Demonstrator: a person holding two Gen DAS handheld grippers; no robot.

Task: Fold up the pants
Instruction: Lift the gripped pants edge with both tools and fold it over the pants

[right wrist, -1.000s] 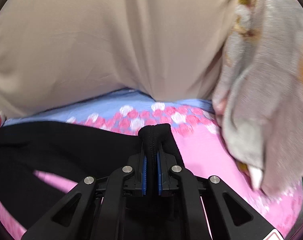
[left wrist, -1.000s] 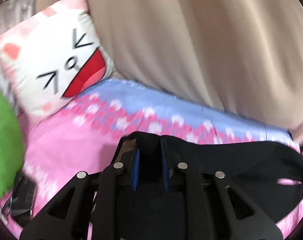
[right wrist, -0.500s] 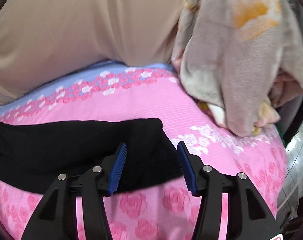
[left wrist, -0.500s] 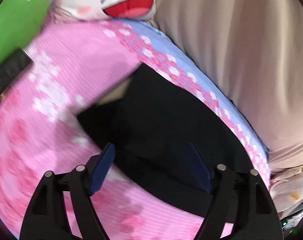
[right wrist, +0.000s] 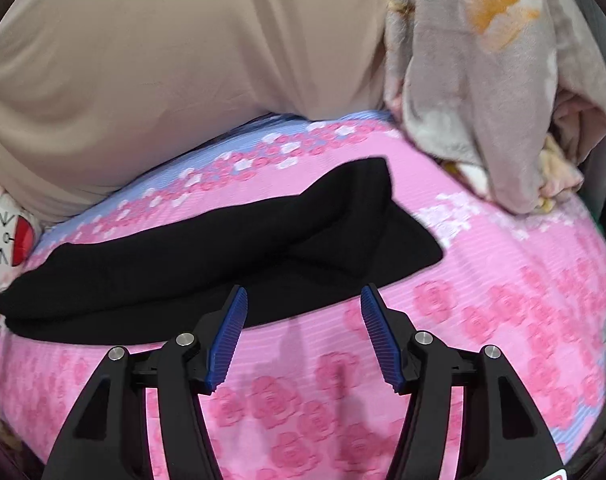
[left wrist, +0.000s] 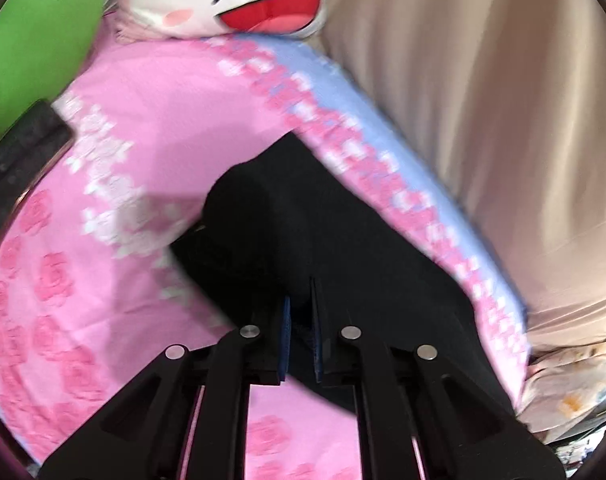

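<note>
Left wrist view: my left gripper (left wrist: 301,320) is clamped on a fold of the black pants (left wrist: 343,248) at lower centre; the garment runs diagonally from there toward the upper centre of the frame across the pink bedsheet (left wrist: 143,128).

Right wrist view: my right gripper (right wrist: 303,320) has jaws parting, nothing between them; the pants (right wrist: 207,264) lie mid-frame, long axis left to right. I judge one fold laid; next, the right must regrip an edge.
</note>
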